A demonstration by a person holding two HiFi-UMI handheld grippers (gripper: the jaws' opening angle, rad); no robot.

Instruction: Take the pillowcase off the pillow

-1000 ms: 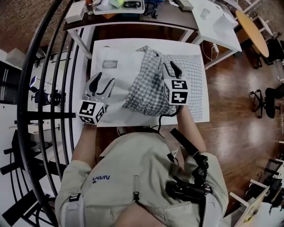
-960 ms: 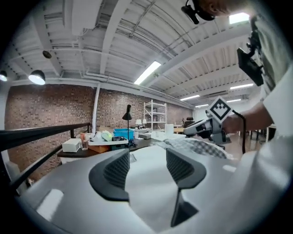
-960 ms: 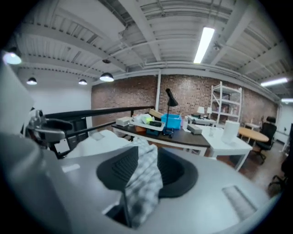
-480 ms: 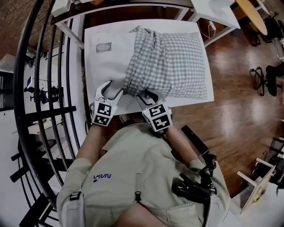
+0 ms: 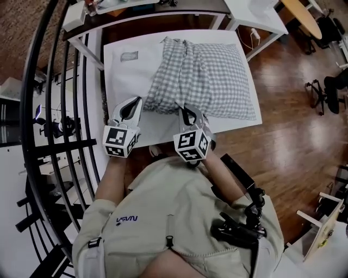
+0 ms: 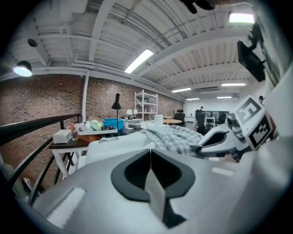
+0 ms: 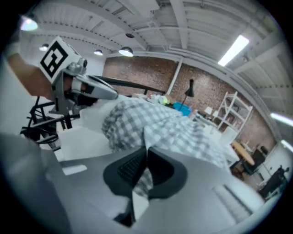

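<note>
A white pillow (image 5: 126, 79) lies on the table, its right part still inside a grey checked pillowcase (image 5: 217, 76) that is bunched at the middle. My left gripper (image 5: 135, 103) sits at the pillow's near left edge. Its jaws have just closed and pinch a strip of white pillow fabric (image 6: 155, 192). My right gripper (image 5: 187, 111) is at the near edge of the bunched pillowcase (image 7: 137, 121). Its jaws have also just closed, with checked cloth between them. Each gripper view shows the other gripper close beside it: the right gripper (image 6: 219, 139) and the left gripper (image 7: 98, 91).
The white table (image 5: 239, 126) ends just in front of the person's body. A black railing (image 5: 60, 108) curves along the left. A cluttered desk (image 5: 136, 8) stands behind the table. Wooden floor (image 5: 293, 108) and chairs lie to the right.
Both grippers came from over the pillow down to its near edge. Half a second ago both stood open there; now both are shut on fabric.
</note>
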